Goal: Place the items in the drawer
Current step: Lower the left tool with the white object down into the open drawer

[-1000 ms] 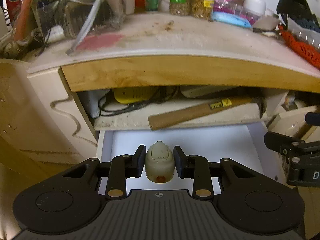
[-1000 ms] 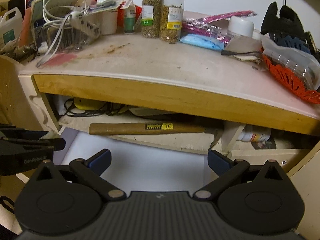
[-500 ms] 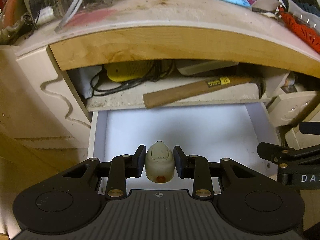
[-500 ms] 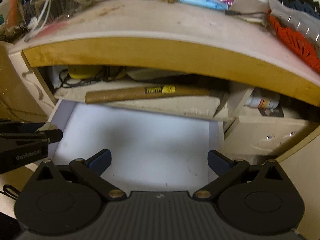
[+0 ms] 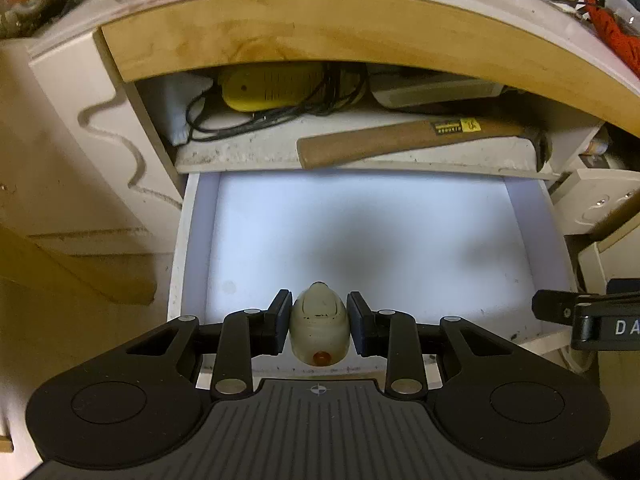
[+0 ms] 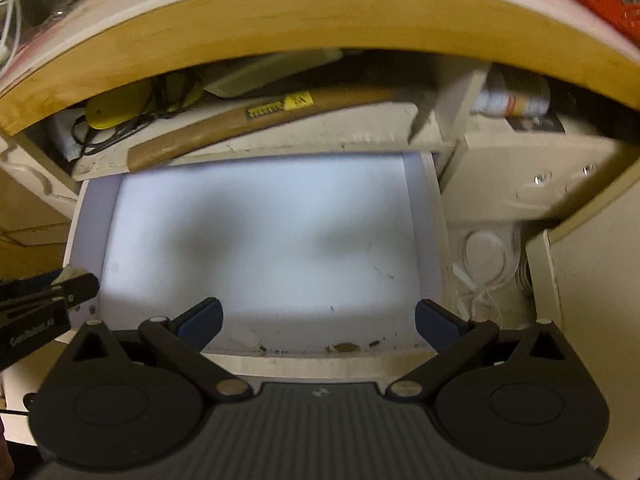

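Observation:
My left gripper point(image 5: 319, 322) is shut on a small cream plastic device point(image 5: 319, 328) with an orange dot, held above the front left part of the open white drawer point(image 5: 192, 240). The drawer also shows in the right wrist view point(image 6: 434, 232), its floor bare but for a few crumbs at the front. My right gripper point(image 6: 319, 316) is open and empty above the drawer's front edge. The right gripper shows at the right edge of the left wrist view point(image 5: 592, 320); the left gripper shows at the left edge of the right wrist view point(image 6: 44, 300).
A shelf above the drawer holds a wooden-handled hammer point(image 5: 400, 140) and a yellow device with black cable point(image 5: 272, 84). The wooden desk edge point(image 5: 320, 28) overhangs it. A white cable coil point(image 6: 484, 264) lies right of the drawer. A cabinet panel point(image 5: 80, 140) stands left.
Both grippers have moved down and forward over the drawer; the desktop has slid out of view. The left gripper still holds the cream device. The right stays open.

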A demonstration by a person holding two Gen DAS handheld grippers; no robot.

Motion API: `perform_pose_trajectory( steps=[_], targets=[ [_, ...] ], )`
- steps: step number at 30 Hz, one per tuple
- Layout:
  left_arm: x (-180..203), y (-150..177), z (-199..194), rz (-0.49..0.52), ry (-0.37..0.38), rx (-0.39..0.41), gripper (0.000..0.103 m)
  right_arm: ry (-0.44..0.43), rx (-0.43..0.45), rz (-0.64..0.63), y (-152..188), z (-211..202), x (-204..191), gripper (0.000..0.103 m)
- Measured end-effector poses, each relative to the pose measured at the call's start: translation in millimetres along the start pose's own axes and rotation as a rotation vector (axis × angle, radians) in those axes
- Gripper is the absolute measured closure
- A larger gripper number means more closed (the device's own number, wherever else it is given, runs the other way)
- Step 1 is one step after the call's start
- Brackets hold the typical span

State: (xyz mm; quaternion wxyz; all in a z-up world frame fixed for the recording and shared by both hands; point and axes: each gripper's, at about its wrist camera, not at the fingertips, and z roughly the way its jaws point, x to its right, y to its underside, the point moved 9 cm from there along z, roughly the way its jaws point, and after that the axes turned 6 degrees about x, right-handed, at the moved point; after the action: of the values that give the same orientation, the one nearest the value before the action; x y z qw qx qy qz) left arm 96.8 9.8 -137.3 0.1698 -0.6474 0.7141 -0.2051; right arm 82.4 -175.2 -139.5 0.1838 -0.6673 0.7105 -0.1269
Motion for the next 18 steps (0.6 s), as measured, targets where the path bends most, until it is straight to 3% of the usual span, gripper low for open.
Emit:
perform_pose_trajectory(
  steps=[6,18],
  targets=[
    [-0.2,5.7,4.3,-0.005,0.003,-0.027,0.074,0.007,-0.049,0.020,6.9,7.1,2.9,0.000],
    [-1.5,9.1,12.3,-0.010,-0.001,-0.058,0.074,0.006,-0.064,0.014,6.3,13.6,2.9,0.000]
  ],
)
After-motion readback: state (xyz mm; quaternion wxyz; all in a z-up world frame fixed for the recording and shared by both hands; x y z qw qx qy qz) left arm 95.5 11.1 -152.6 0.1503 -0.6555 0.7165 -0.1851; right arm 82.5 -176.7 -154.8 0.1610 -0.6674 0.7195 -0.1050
